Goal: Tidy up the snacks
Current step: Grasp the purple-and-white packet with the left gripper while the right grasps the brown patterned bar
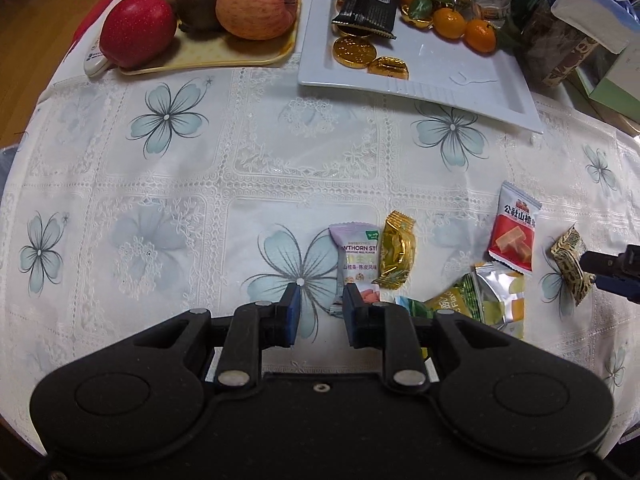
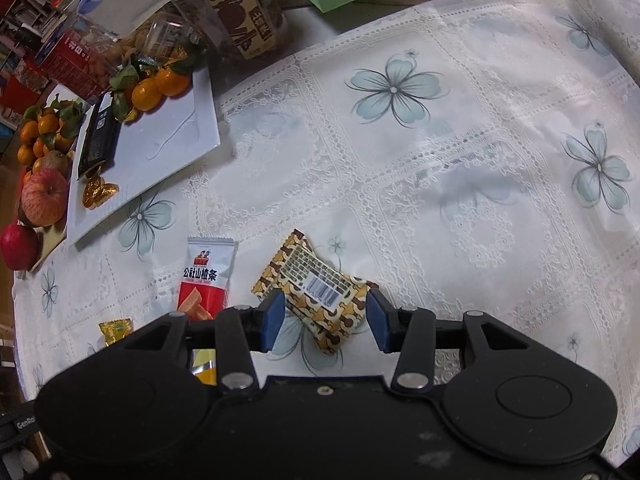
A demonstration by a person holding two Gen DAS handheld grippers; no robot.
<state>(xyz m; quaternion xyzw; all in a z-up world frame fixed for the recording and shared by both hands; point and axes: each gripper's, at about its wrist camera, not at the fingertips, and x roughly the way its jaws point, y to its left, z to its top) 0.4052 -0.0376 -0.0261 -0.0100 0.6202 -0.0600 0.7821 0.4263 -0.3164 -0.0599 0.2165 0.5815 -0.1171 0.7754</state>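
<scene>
Loose snacks lie low on a desk (image 1: 200, 184) under a white lace-patterned cloth printed with pale blue flowers. In the left wrist view, the left tongs (image 1: 320, 308) hang over the cloth with a narrow gap between the blue pads, nothing between them; the right pad sits just over the lower edge of a lilac sachet (image 1: 354, 258) printed "WTHORN ST" above Chinese characters. Touching its right side is a crinkled gold foil candy (image 1: 396, 256). Further right lie a red-and-white sachet (image 1: 514, 232) reading 公社山楂条, and a shiny green-and-silver pouch (image 1: 496, 300) with "Flavo" legible. In the right wrist view, the right tongs (image 2: 326, 320) stand partly open around a brown-and-cream patterned packet (image 2: 320, 296), barcode and small print facing up; whether the pads press on it cannot be told. At the upper middle of the left view, a white rectangular plate (image 1: 460, 80) holds a black ribbed wrapper (image 1: 370, 2), gold foil coins (image 1: 354, 50) and leafy mandarins (image 1: 464, 26). At upper left, a cream tray (image 1: 248, 50) carries apples (image 1: 258, 2).
</scene>
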